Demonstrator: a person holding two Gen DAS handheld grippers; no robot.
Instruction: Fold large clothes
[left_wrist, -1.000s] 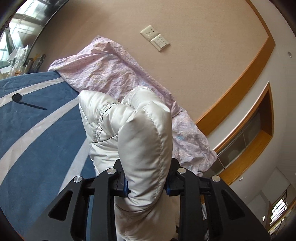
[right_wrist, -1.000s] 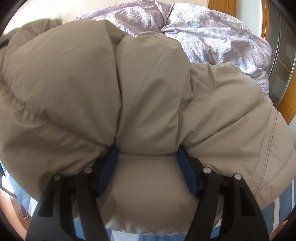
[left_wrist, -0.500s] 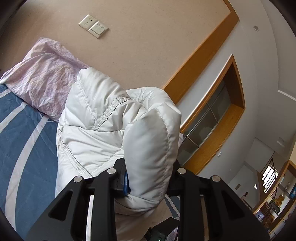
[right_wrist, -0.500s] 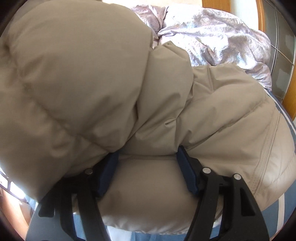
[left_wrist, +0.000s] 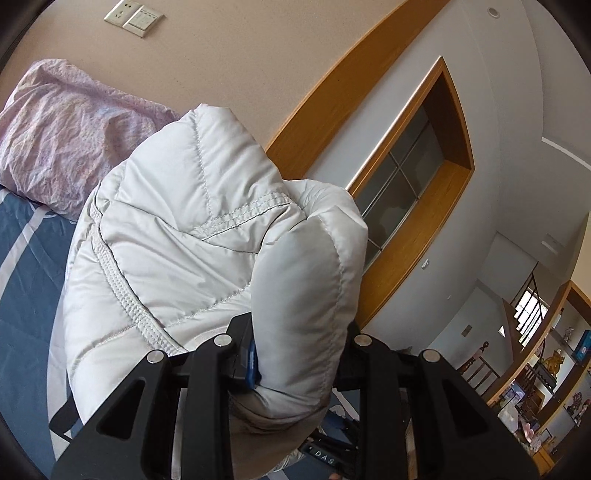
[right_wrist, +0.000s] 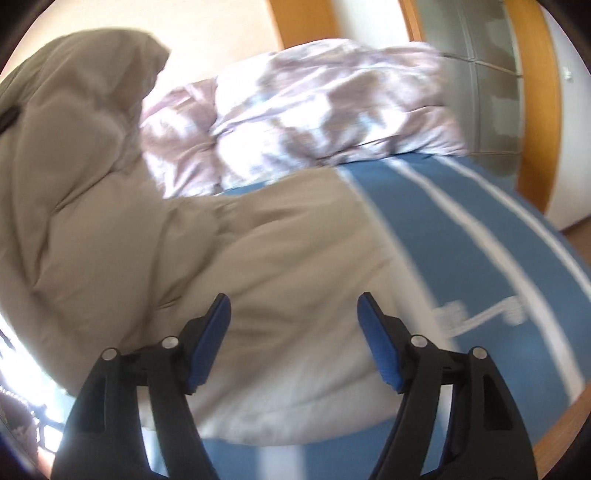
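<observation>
Basically blue striped bed w/ lilac duvet, beige wall.

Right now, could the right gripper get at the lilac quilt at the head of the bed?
Probably yes. The right gripper is opening with nothing between its pads, and only the beige jacket lies low before the lilac quilt.

Close wrist views over shared bed

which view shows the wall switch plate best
The left wrist view: the switch plate sits sharp on the beige wall at the top left, above the lilac bedding. The right wrist view is motion-blurred and shows none of it.
</observation>
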